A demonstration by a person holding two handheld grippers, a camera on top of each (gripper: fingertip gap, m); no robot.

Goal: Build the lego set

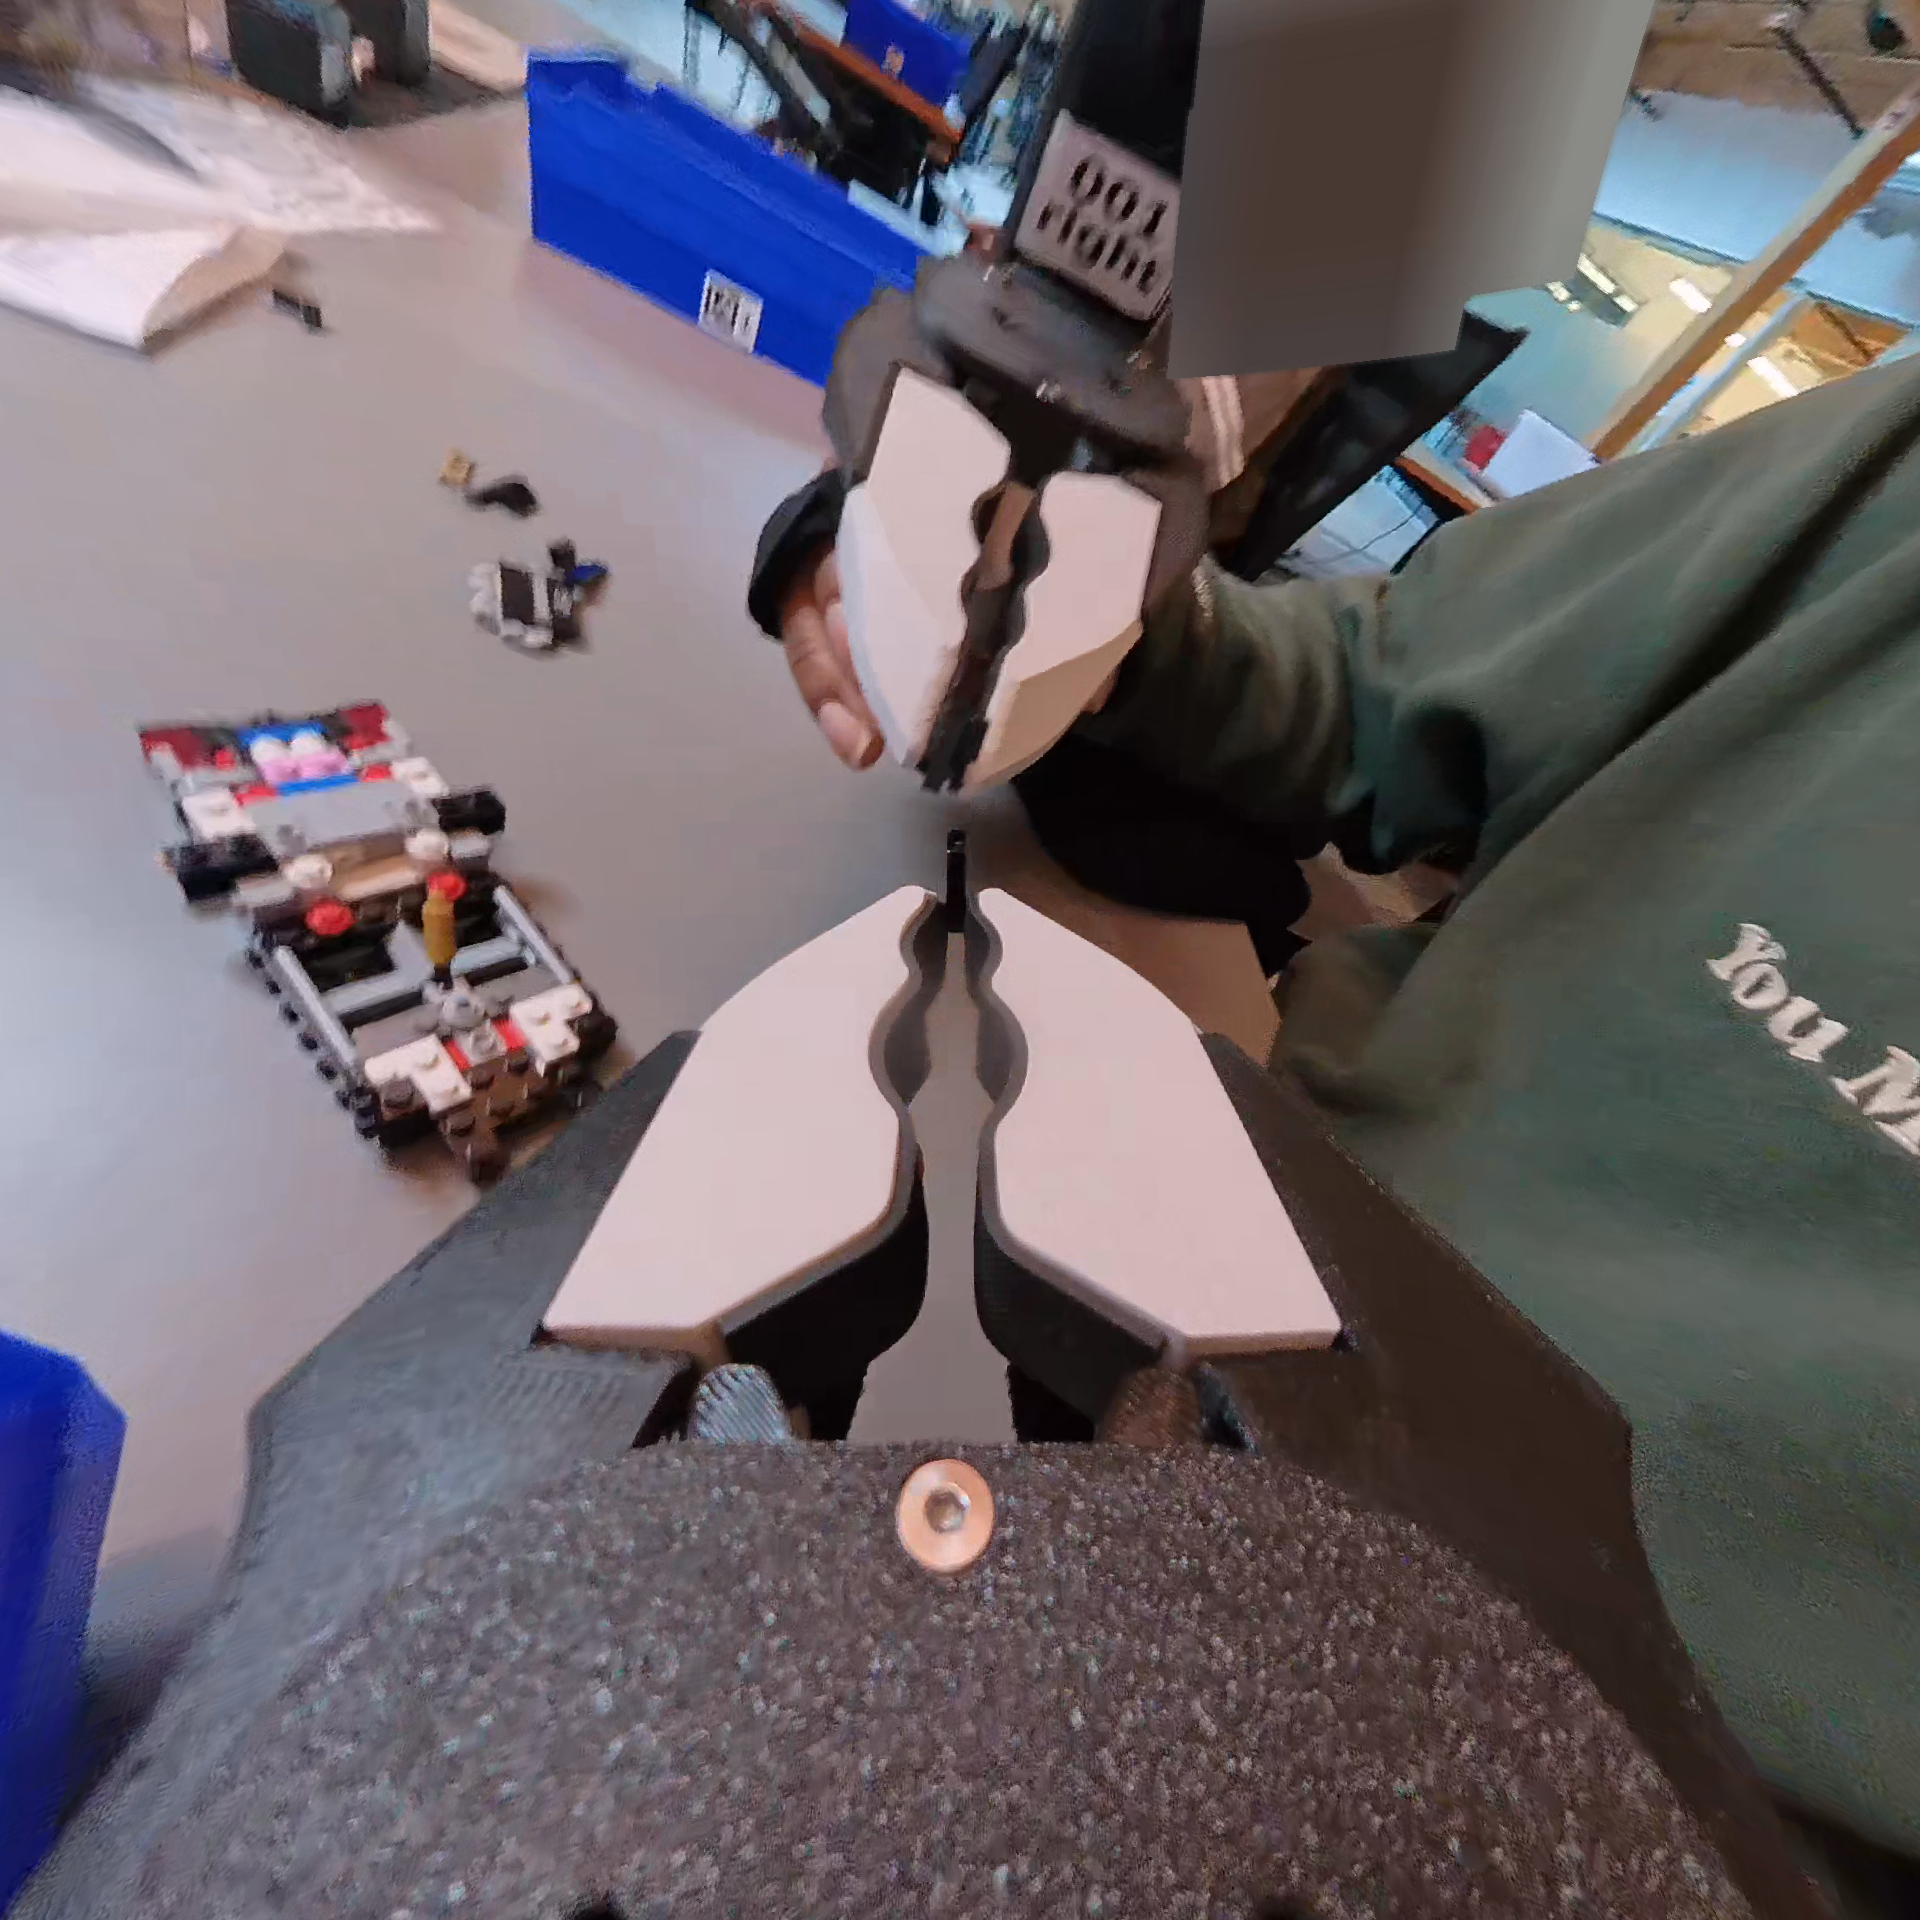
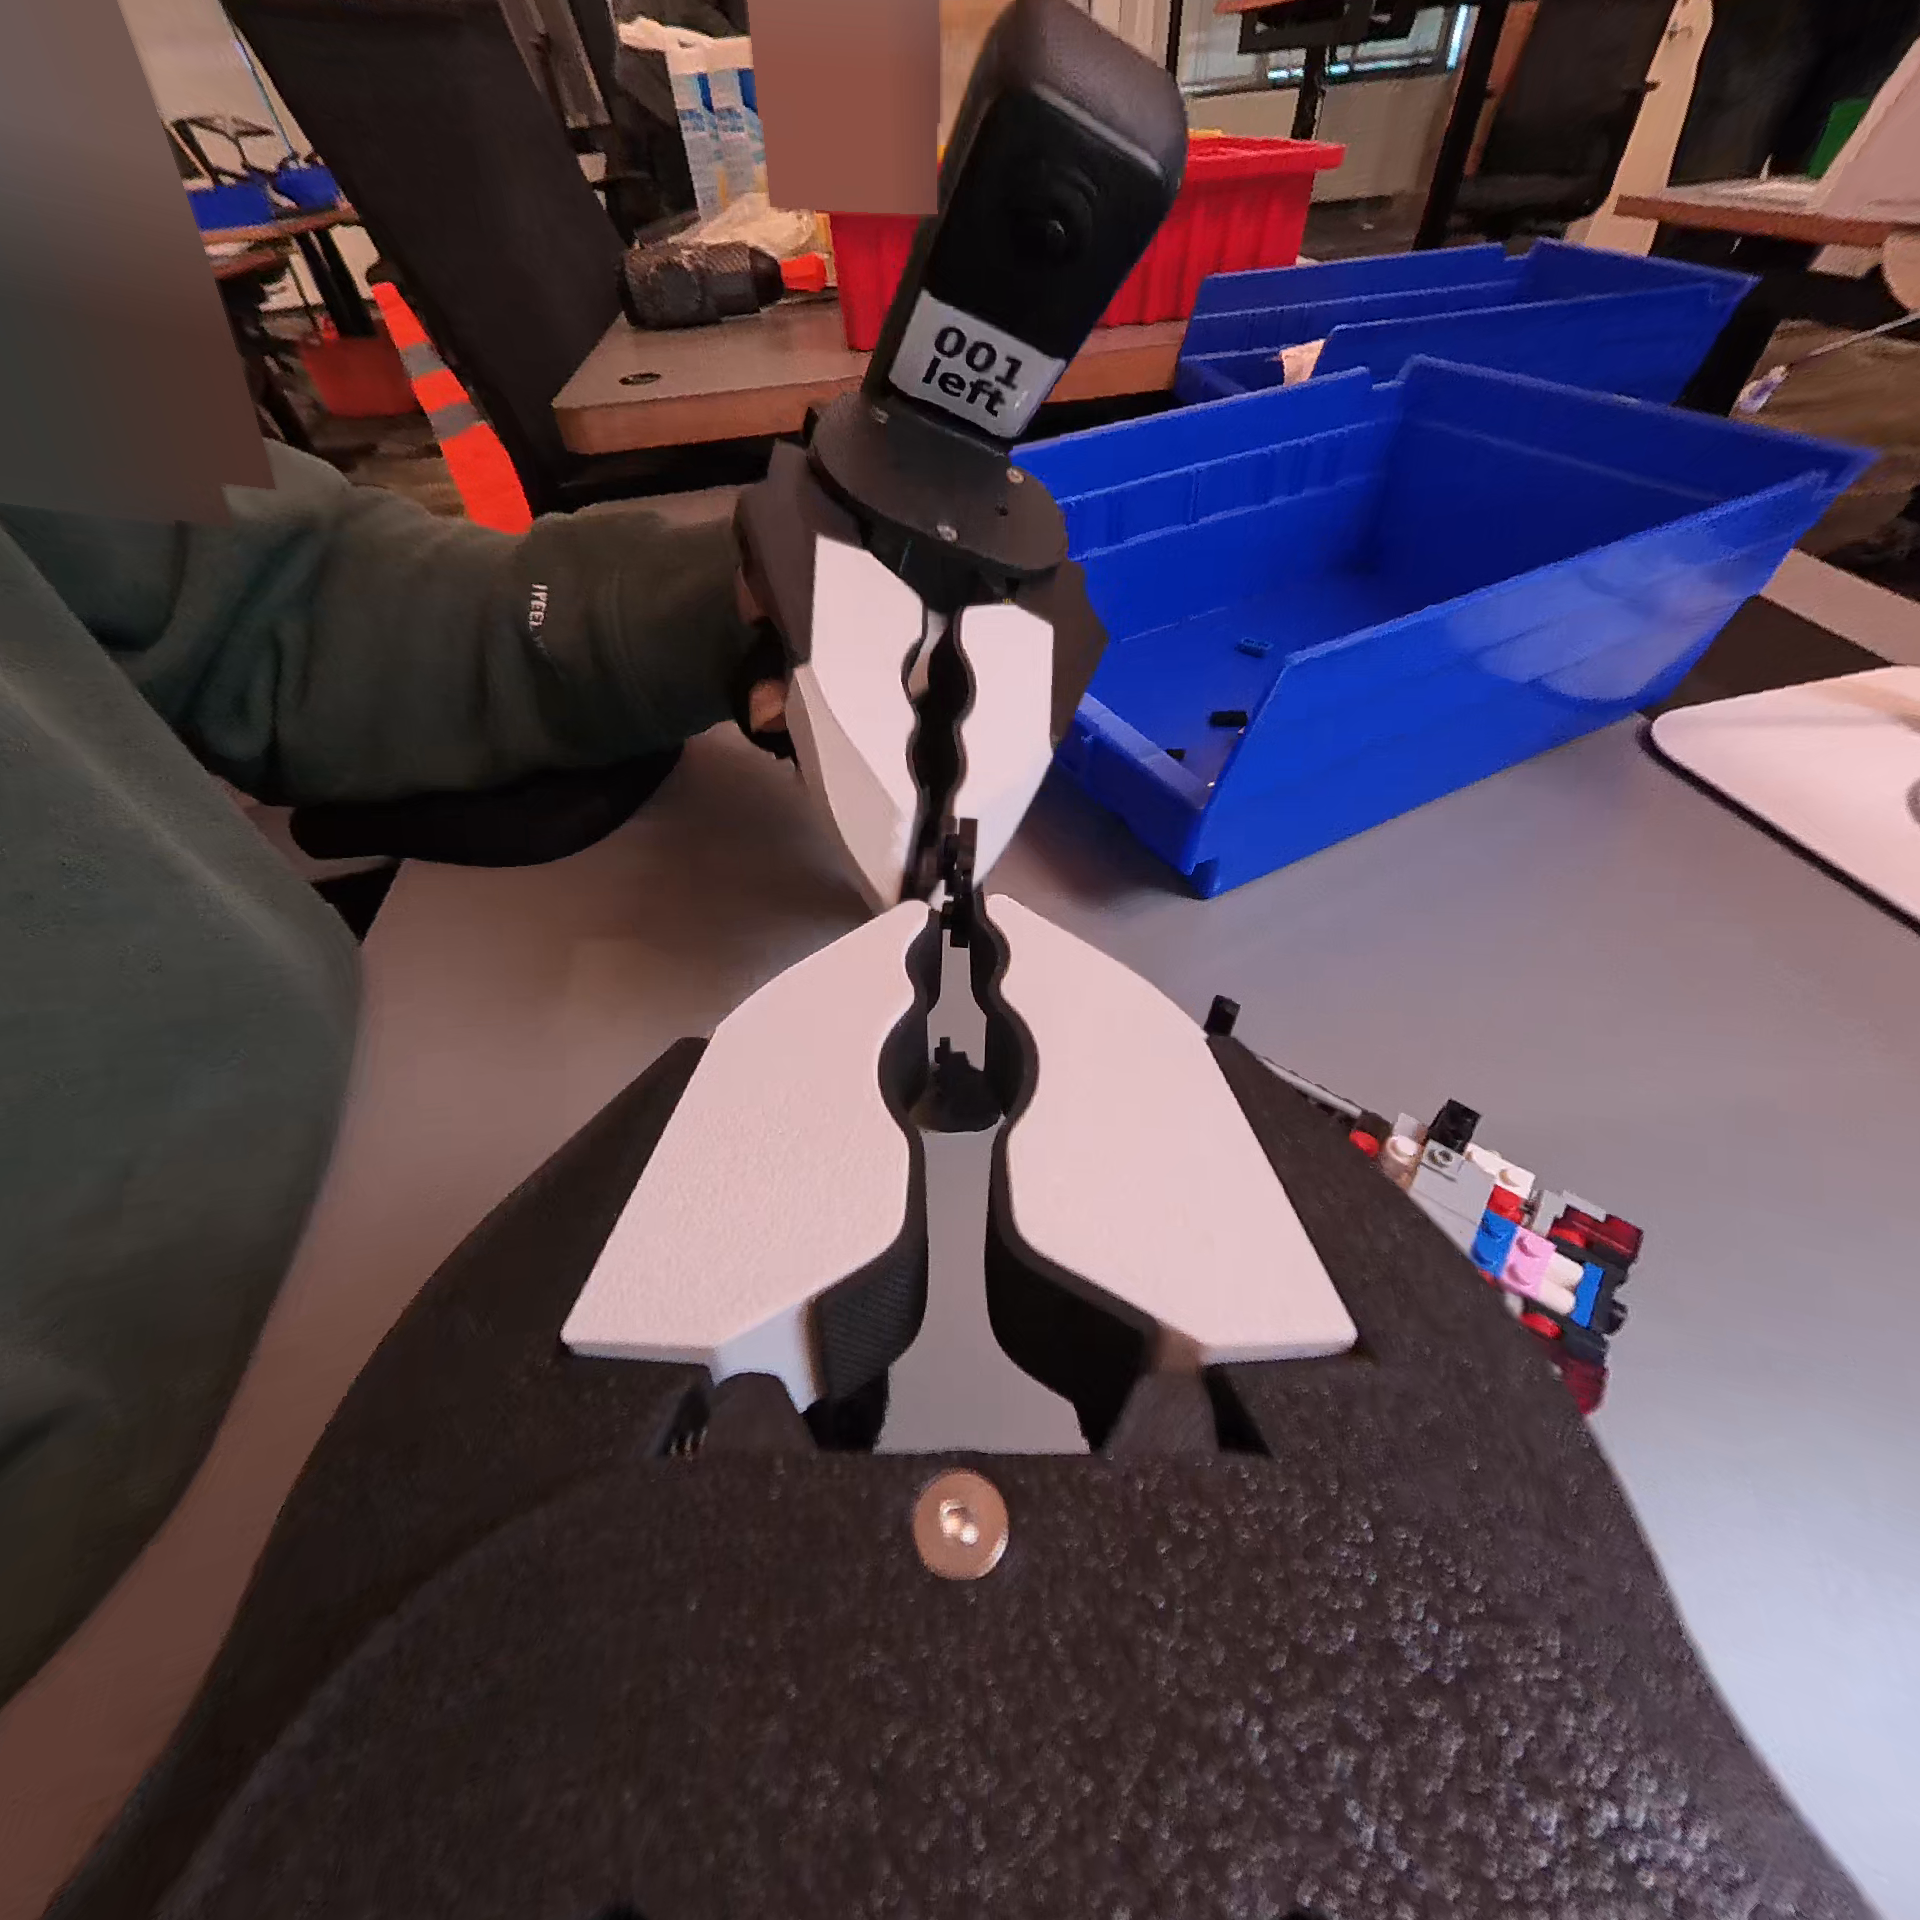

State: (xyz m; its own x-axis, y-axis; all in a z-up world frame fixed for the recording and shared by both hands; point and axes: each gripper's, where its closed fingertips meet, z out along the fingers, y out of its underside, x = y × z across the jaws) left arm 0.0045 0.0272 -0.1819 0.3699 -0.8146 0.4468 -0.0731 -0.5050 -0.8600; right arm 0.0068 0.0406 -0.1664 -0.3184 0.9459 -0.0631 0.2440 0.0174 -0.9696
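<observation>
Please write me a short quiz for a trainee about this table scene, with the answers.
1. True or false: the left gripper pinches a small black pin at its tips.
2. What colour is the big bin on the table? A red, B blue, C green.
3. Fill in: the brick car lies on the ____.
Key: 1 true; 2 B; 3 table.

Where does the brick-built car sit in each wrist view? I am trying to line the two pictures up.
Left wrist view: the brick-built car lies on the grey table, left of centre, to the left of the left gripper.
Right wrist view: the same car lies at the lower right, partly hidden behind the right gripper.
Shared landmark: the blue bin on the table beyond the grippers.
</observation>
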